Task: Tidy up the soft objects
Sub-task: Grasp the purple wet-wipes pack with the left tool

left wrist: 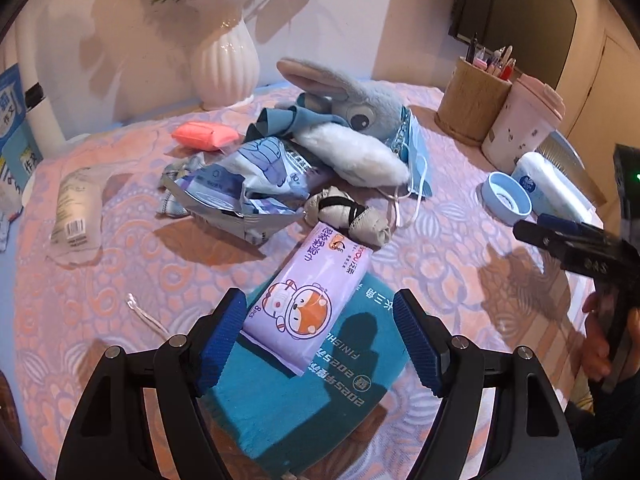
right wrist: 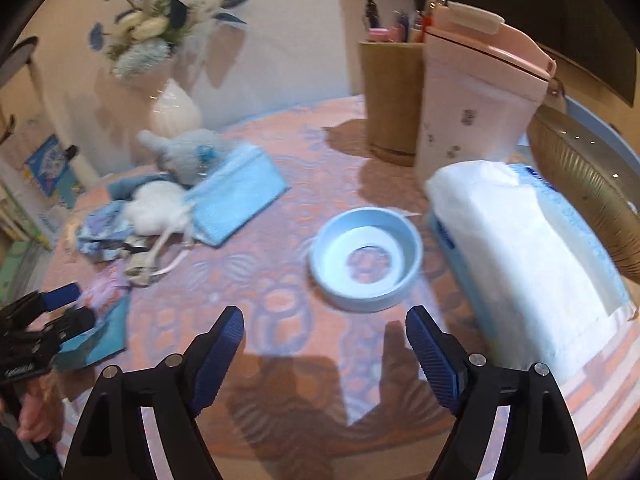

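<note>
Cream wall point(left wrist: 120, 40) behind a table point(left wrist: 120, 280) under pink patterned cloth.

A home: flower vase point(left wrist: 226, 64), pen holder point(left wrist: 472, 100), patterned tablecloth point(left wrist: 120, 280).

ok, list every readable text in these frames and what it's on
"FINISH" and "2025": teal cloth, upside down; its Chinese print too warped.
"8 PCS": purple wipes pack; the rest of its print unread.
"作文": blue book at left edge.
Crumpled mask bag, barcode packet, tissue pack: too blurred.
</note>
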Motion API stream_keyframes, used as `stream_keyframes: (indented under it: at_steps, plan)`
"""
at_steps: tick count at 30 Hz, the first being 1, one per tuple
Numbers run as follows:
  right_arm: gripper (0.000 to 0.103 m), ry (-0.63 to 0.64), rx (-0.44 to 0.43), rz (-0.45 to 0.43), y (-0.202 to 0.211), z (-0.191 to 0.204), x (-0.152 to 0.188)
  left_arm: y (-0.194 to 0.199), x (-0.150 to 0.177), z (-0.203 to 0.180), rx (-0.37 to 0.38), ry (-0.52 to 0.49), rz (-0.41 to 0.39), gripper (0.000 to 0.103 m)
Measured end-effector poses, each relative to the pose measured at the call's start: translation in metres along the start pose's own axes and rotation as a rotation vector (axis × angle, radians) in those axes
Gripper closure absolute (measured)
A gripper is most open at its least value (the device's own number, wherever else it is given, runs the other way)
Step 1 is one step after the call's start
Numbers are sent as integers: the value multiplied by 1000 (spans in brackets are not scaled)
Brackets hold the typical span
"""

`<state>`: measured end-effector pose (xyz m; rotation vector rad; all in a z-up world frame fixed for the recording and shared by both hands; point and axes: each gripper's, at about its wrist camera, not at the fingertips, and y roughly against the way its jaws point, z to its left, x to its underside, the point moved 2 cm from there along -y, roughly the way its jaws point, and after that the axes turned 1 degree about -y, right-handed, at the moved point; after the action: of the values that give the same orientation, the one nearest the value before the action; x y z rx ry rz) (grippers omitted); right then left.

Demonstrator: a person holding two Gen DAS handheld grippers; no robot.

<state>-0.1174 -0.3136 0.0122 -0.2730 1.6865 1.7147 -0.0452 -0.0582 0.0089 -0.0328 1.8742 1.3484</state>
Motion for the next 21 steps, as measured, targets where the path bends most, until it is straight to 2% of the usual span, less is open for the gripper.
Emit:
stream_keyframes:
  at_steps: [5, 11, 13, 14, 15, 16, 17, 19, 21]
  plan:
    - [21, -16, 6, 19, -6, -5, -8, 3, 0, 0, 9, -3, -7, 28]
    - [21, -4, 99, 56, -30, 3, -19, -4, -3, -8, -29, -28, -1, 28]
    - [27, 18, 142, 42, -32, 7, -18, -5, -4, -8, -29, -22, -8, 29]
    - [39, 31, 162, 34, -32, 8, -17, -5, -4, -8, -31, -19, -11, 31]
    - [44, 47, 173, 25, -32, 8, -17, -4, -4, -8, -33, -15, -15, 32]
    - [44, 50, 162, 22, -31, 9, -17, -4, -3, -8, -37, -16, -18, 44]
    - [45, 52, 141, 20, -30, 9, -17, -4, -3, -7, -48, -18, -21, 63]
    - [46, 71, 102, 15, -25, 12, -14, -2, -3, -6, -26, 3, -32, 64]
    - [46, 113, 17, 12, -16, 22, -11, 2, -2, -4, -3, 29, -49, 68]
